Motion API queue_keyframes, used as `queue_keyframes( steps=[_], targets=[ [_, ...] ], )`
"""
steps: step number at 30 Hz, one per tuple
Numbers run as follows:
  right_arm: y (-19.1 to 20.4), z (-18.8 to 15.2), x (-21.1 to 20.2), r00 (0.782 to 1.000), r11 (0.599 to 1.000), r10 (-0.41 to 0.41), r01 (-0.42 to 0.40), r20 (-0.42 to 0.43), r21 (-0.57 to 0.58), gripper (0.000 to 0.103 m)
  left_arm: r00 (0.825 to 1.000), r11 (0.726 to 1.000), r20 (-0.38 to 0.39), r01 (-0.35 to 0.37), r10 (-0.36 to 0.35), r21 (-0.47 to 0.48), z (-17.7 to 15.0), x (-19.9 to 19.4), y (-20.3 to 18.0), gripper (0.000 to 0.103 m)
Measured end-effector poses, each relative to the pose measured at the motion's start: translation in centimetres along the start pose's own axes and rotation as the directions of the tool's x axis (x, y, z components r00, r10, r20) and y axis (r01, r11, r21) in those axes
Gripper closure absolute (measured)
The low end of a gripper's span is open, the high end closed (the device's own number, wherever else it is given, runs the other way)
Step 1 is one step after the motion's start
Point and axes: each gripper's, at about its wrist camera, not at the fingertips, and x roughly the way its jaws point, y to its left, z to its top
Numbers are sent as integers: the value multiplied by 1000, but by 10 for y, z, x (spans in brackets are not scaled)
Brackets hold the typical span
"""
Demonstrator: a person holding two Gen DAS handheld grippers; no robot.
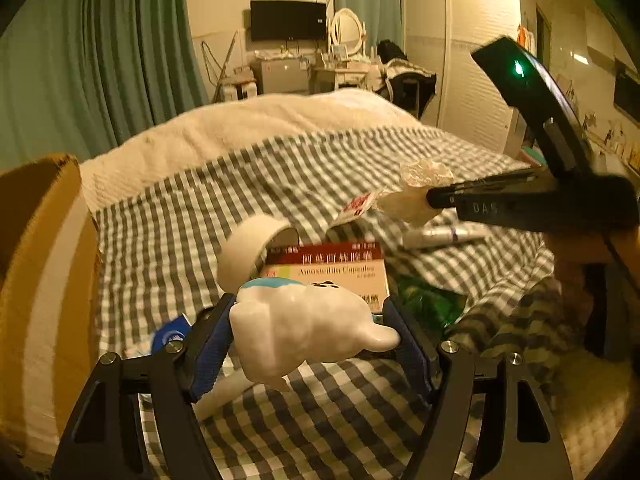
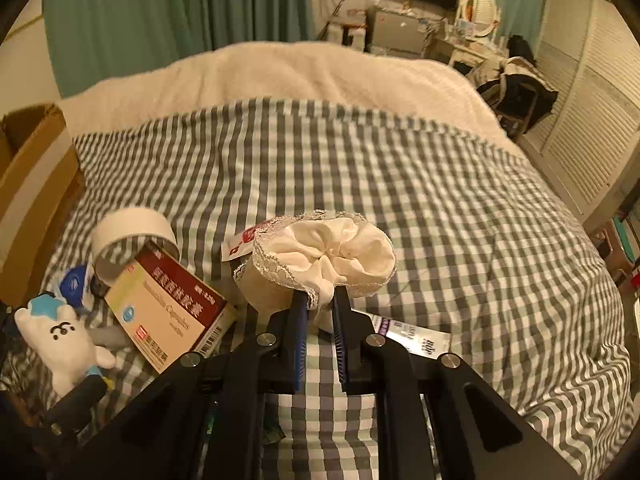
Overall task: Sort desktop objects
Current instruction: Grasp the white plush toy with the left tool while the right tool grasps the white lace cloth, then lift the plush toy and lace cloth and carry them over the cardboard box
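two grips: white figurine [image 1: 304, 328] between left jaws, lace pouch [image 2: 324, 256] between right jaws

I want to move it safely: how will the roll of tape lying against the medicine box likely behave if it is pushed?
The roll of tape stands tilted on its edge against the medicine box, so a push would probably tip it or set it rolling. It is a hollow ring, so likely light. The soft checked bedcover beneath would likely stop it soon.

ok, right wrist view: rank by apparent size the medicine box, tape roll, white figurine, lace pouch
1. medicine box
2. lace pouch, close second
3. tape roll and white figurine: look alike, not ranked; the figurine sits nearer the lens.
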Motion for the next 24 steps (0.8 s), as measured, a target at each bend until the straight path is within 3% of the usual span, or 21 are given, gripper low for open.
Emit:
queue_keyframes(
  steps=[13, 24],
  targets=[
    [7, 1, -56, 986, 996, -29, 15, 162, 85, 92, 993, 999, 114, -40, 43, -33, 20, -51, 17, 27],
    [22, 5, -102, 942, 988, -83, 36, 327, 149, 92, 976, 993, 188, -103, 113, -65, 33, -97, 41, 27]
  ],
)
